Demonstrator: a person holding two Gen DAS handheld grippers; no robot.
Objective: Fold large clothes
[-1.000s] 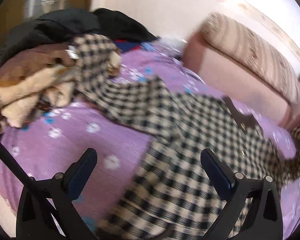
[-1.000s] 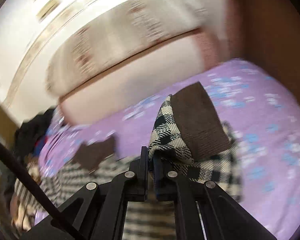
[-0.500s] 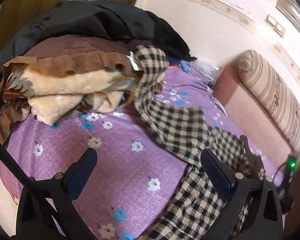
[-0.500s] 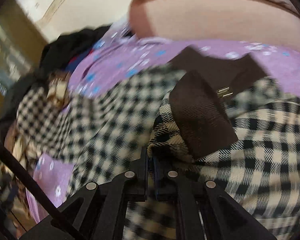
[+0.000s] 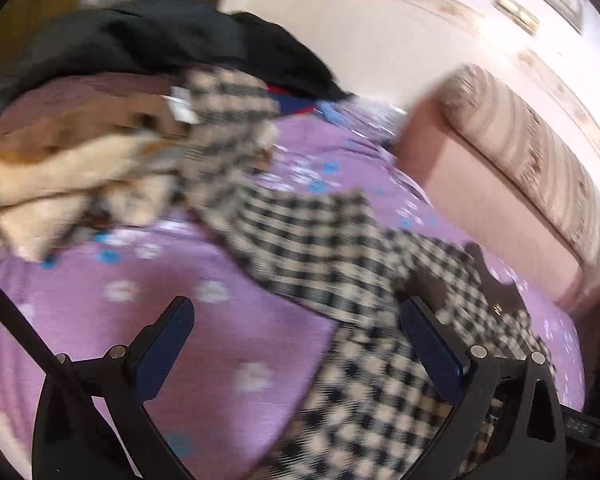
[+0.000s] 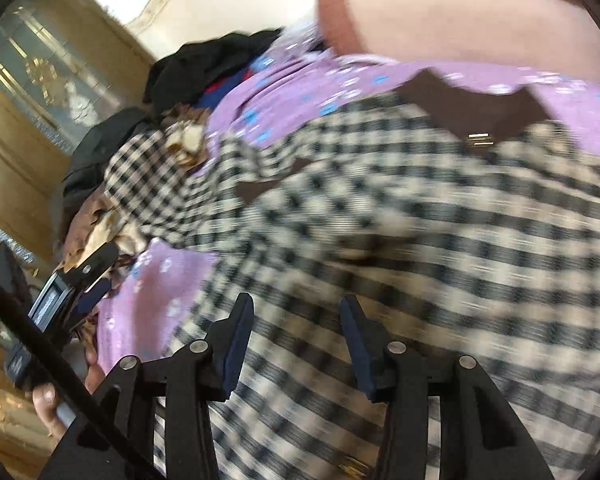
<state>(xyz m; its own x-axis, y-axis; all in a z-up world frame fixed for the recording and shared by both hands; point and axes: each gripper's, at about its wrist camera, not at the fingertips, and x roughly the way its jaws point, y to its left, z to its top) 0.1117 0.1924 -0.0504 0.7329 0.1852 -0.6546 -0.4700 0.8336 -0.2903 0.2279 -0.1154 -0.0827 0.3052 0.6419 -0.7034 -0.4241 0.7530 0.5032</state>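
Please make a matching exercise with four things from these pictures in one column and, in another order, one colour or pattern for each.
Things:
1. bed sheet
2. large garment
3. garment collar
4. clothes at the top of the pile

Colours:
A. dark brown
B. purple with small flowers
C. black
D. cream and black check

Pairs: 1-B, 2-D, 3-A, 4-C

Both fisheye views are motion-blurred with dark curved corners; warm indoor light, the wall [image 5: 400,20] at upper right glaring nearly white
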